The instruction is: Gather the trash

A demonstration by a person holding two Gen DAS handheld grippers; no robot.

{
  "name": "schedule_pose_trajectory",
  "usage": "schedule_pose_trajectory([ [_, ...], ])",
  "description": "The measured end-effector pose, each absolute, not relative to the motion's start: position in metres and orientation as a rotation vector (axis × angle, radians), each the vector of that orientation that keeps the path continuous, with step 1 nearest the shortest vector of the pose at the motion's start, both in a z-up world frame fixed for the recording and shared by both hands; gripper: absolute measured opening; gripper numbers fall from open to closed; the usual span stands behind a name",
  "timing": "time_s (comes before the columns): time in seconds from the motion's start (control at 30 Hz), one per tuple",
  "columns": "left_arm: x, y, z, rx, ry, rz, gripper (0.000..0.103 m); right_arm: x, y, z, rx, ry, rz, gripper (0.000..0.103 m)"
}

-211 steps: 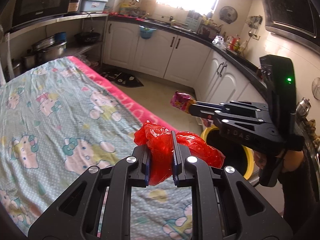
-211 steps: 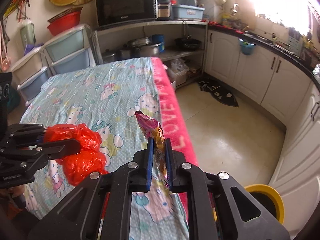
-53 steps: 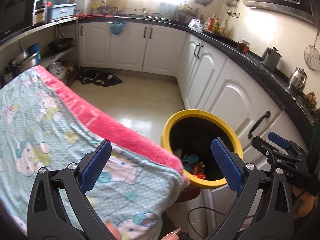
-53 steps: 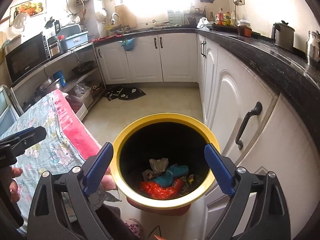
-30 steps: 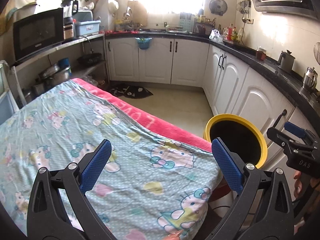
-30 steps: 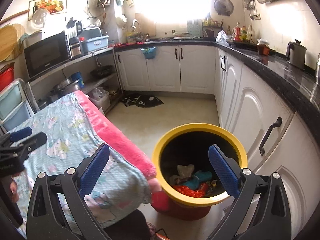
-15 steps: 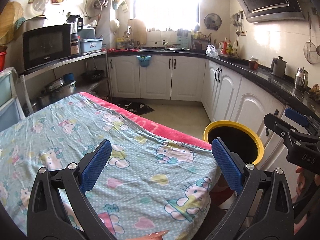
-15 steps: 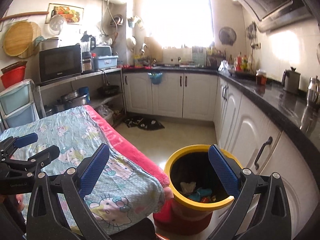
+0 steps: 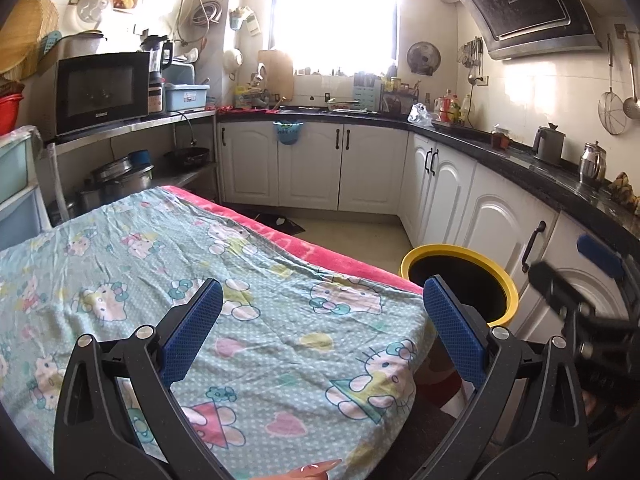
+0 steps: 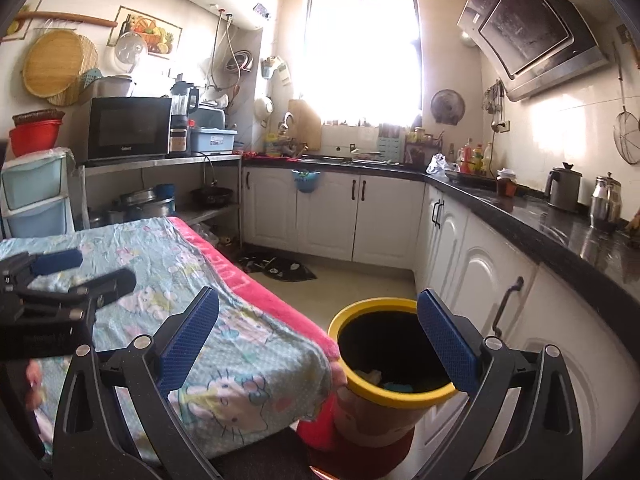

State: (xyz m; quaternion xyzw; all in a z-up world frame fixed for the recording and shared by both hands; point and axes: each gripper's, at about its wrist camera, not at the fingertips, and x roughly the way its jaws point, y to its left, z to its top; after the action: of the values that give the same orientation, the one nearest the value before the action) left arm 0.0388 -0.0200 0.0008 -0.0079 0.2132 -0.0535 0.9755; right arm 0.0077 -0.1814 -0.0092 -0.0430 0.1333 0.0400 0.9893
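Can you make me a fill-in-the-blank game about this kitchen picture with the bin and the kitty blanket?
1. The rim of the bin is colored ____.
2. The jaws of the left gripper and the right gripper are both ____.
3. The blanket has a border colored ____ along the side nearest the bin.
4. The microwave sits on a shelf, and its door is ____.

Missing words: yellow; open; pink; closed

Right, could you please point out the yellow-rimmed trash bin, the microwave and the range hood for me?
yellow-rimmed trash bin [image 10: 394, 397], right wrist view, near front of its yellow rim.
microwave [image 9: 100, 90], left wrist view, middle of its dark door.
range hood [image 10: 528, 28], right wrist view, centre of its black panel.
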Motion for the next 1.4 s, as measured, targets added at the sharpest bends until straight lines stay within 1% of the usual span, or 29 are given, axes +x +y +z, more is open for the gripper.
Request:
schedule_pose_trajectory([
  [0.23, 0.026, -0.022, -0.004, -0.008, 0.398, -0.112, 0.092, -0.013, -0.183, -0.022, -0.059, 0.221, 0.038, 0.097],
  [0.7, 0.008, -0.025, -0.018, 0.007, 0.313, -0.1, 0.092, -0.027, -0.186, -0.036, -0.045, 0.125, -0.026, 0.097],
  [0.97, 0.013, -0.023, -0.03, -0.01, 0.339, -0.111, 0.092, -0.024, -0.186, -0.05, -0.03, 0.164, -0.056, 0.097],
  [1.4, 0.01, -0.021, -0.028, -0.011, 0.329, -0.11, 0.092, -0.027, -0.178, -0.05, -0.034, 0.155, -0.048, 0.097],
])
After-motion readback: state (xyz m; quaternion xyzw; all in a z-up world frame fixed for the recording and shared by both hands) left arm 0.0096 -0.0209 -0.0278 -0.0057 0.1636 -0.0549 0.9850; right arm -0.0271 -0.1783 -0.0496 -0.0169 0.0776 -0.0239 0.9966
